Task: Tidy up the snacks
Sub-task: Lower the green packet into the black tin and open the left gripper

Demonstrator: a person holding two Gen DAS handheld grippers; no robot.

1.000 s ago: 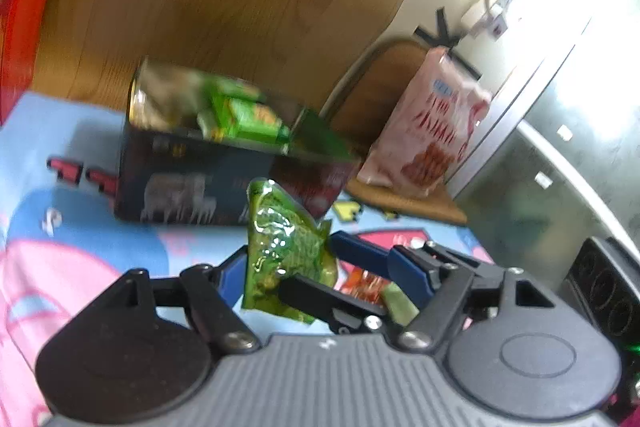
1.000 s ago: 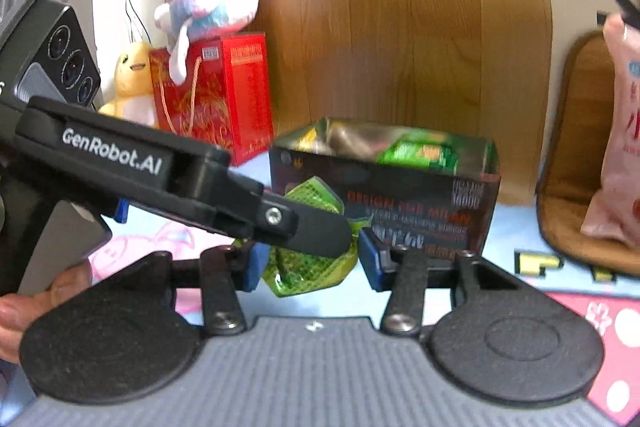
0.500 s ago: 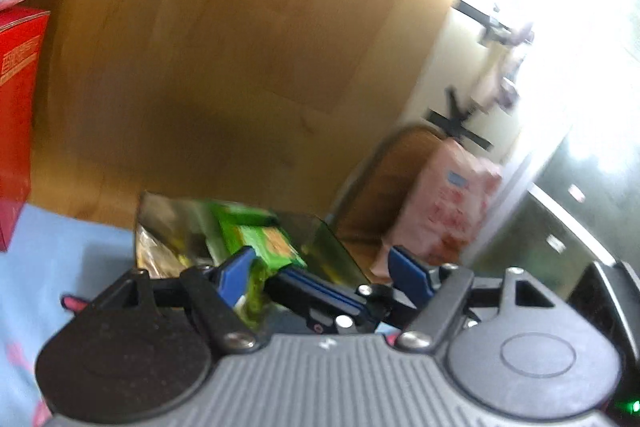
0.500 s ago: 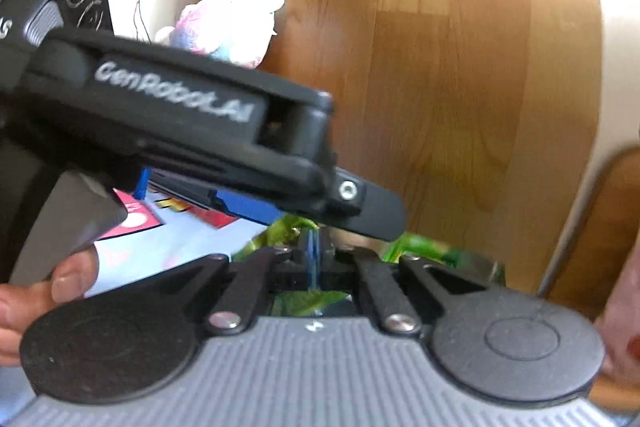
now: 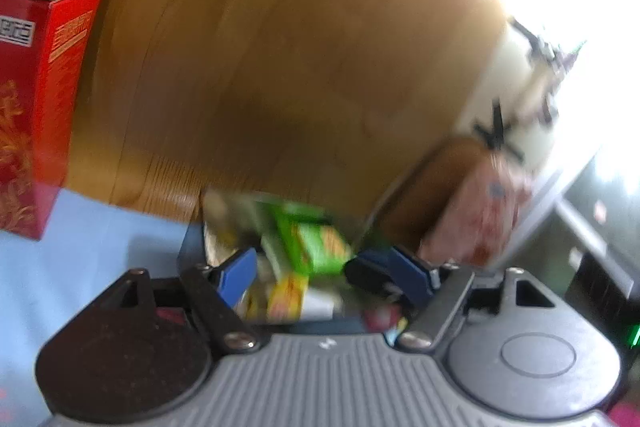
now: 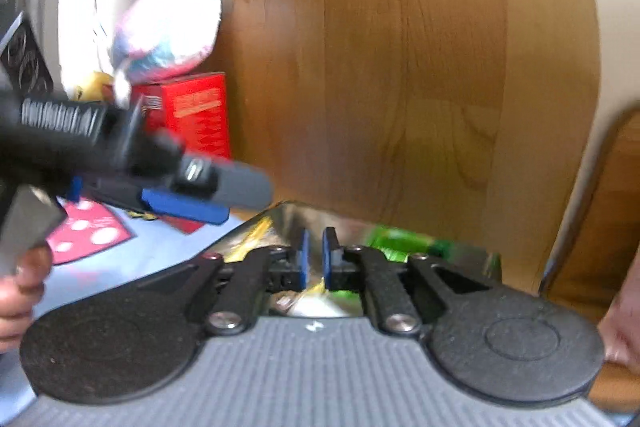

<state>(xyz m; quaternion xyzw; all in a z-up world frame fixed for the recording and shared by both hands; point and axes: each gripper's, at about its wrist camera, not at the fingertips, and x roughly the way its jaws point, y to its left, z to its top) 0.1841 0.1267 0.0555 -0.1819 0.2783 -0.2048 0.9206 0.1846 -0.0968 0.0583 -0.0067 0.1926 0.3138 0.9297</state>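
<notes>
From the left wrist view, the left gripper (image 5: 324, 271) hangs right over the open snack tin (image 5: 192, 251), jaws spread wide with nothing pinched between them, and they've just been opening a bit more. The green packet (image 5: 316, 243) lies inside the tin among other wrappers (blurry, so I can't tell them apart), which looks like a drop-off already made. A red box (image 5: 36, 107) stands off to the left on the blue mat (image 5: 100, 251).

Right wrist view: the right gripper (image 6: 313, 263) sits above the same tin (image 6: 280, 211), its pads only slightly apart and empty, having just opened a little. Green wrappers (image 6: 404, 241) show inside. My guess is both hands are free for the next snack.
</notes>
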